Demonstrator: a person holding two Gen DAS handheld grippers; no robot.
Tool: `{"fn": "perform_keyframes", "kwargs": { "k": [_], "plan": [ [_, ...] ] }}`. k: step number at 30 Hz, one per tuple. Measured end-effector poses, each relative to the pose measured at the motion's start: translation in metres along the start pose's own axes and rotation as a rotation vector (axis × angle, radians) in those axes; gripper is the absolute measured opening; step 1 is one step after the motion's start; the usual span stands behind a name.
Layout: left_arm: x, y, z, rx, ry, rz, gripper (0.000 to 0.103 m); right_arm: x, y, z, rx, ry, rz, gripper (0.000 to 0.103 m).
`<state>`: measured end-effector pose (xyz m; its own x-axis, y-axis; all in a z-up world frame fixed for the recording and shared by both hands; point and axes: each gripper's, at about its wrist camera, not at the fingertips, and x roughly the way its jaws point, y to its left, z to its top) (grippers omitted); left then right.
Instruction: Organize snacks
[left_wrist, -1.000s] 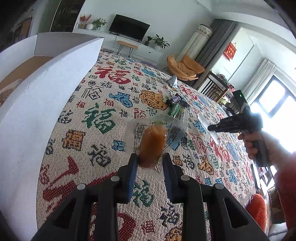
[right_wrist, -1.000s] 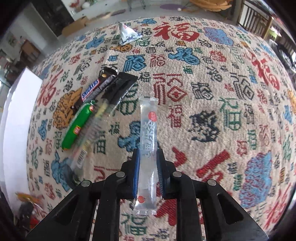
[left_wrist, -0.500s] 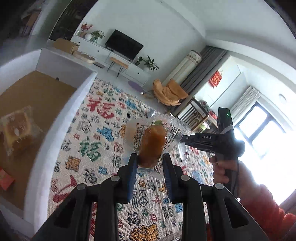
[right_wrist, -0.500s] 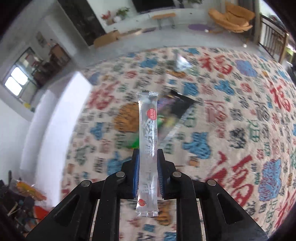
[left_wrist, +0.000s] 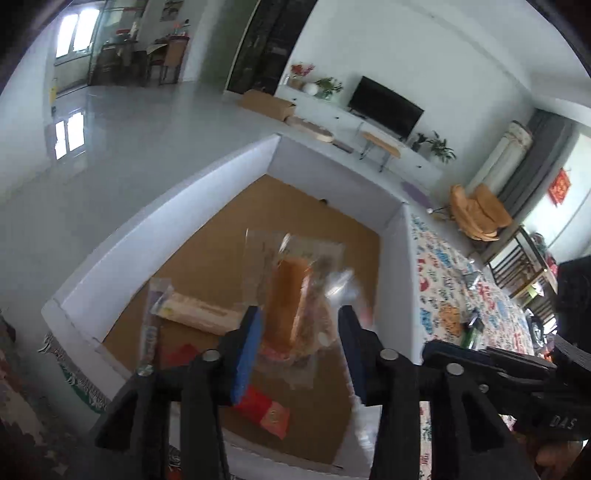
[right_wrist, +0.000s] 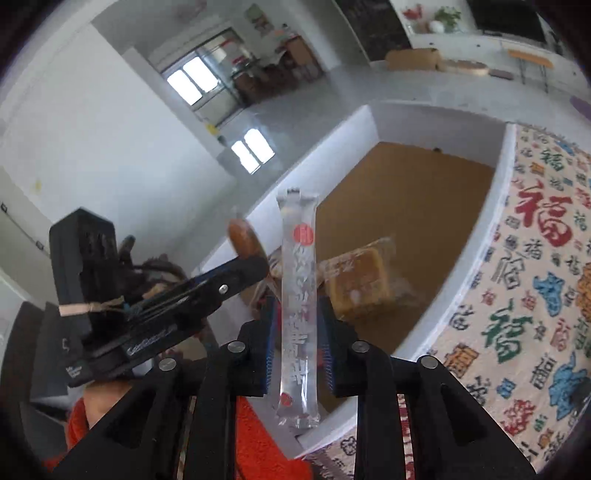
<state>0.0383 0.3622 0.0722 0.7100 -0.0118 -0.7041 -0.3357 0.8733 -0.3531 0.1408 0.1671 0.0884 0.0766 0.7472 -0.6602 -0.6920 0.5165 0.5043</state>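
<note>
Left wrist view shows a blurred clear-wrapped orange cake (left_wrist: 286, 295) between the left gripper (left_wrist: 299, 343) pads, whose jaws are opening with gaps either side, above a white-walled box (left_wrist: 207, 192) with a brown cardboard floor. Inside lie a pale long packet (left_wrist: 199, 314) and a red wrapper (left_wrist: 266, 408). Only the right wrist view shows the slim transparent stick sachet (right_wrist: 297, 306) between the opening right gripper (right_wrist: 297, 345) jaws, over the box's rim, beside the woven character-patterned cloth (right_wrist: 524, 295)
</note>
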Motion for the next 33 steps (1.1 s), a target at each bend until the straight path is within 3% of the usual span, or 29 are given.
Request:
{"fn": "perform_keyframes", "kwargs": {
  "k": [1, 3, 6, 8, 11, 14, 18, 21, 24, 28, 32, 33],
  "plan": [
    [0.003, 0.005, -0.004, -0.013, 0.000, 0.019, 0.071, 0.002, -0.002, -0.005, -0.007, -0.006, -0.005, 0.030],
    [0.001, 0.011, -0.011, -0.020, -0.030, 0.046, 0.080, -0.011, -0.012, -0.013, -0.024, -0.052, -0.030, 0.038],
    [0.002, 0.004, -0.016, 0.001, -0.053, 0.043, 0.081, -0.053, -0.047, -0.027, -0.033, -0.156, -0.158, 0.062],
    [0.000, -0.009, -0.019, 0.021, -0.064, 0.016, 0.081, -0.083, -0.080, -0.047, -0.037, -0.211, -0.274, 0.070],
    [-0.007, -0.050, -0.028, 0.089, -0.074, -0.045, 0.086, -0.116, -0.143, -0.093, -0.025, -0.230, -0.532, 0.073],
    [-0.007, -0.108, -0.044, 0.192, -0.061, -0.142, 0.096, -0.147, -0.218, -0.154, 0.059, -0.184, -0.775, 0.072],
    [0.020, -0.191, -0.080, 0.345, 0.034, -0.278, 0.100, -0.189, -0.287, -0.221, 0.193, -0.128, -0.980, 0.072],
    [0.069, -0.236, -0.106, 0.415, 0.138, -0.297, 0.100, -0.217, -0.305, -0.246, 0.277, -0.180, -0.981, 0.076],
    [0.131, -0.261, -0.135, 0.455, 0.202, -0.216, 0.100, -0.228, -0.322, -0.247, 0.355, -0.195, -0.967, 0.084],
    [0.186, -0.269, -0.152, 0.488, 0.193, -0.081, 0.100, -0.233, -0.329, -0.251, 0.416, -0.214, -0.940, 0.089],
    [0.216, -0.274, -0.145, 0.541, 0.157, 0.040, 0.102, -0.232, -0.330, -0.251, 0.413, -0.209, -0.949, 0.090],
    [0.219, -0.273, -0.140, 0.533, 0.158, 0.033, 0.103, -0.232, -0.330, -0.252, 0.413, -0.209, -0.949, 0.090]
  ]
}}
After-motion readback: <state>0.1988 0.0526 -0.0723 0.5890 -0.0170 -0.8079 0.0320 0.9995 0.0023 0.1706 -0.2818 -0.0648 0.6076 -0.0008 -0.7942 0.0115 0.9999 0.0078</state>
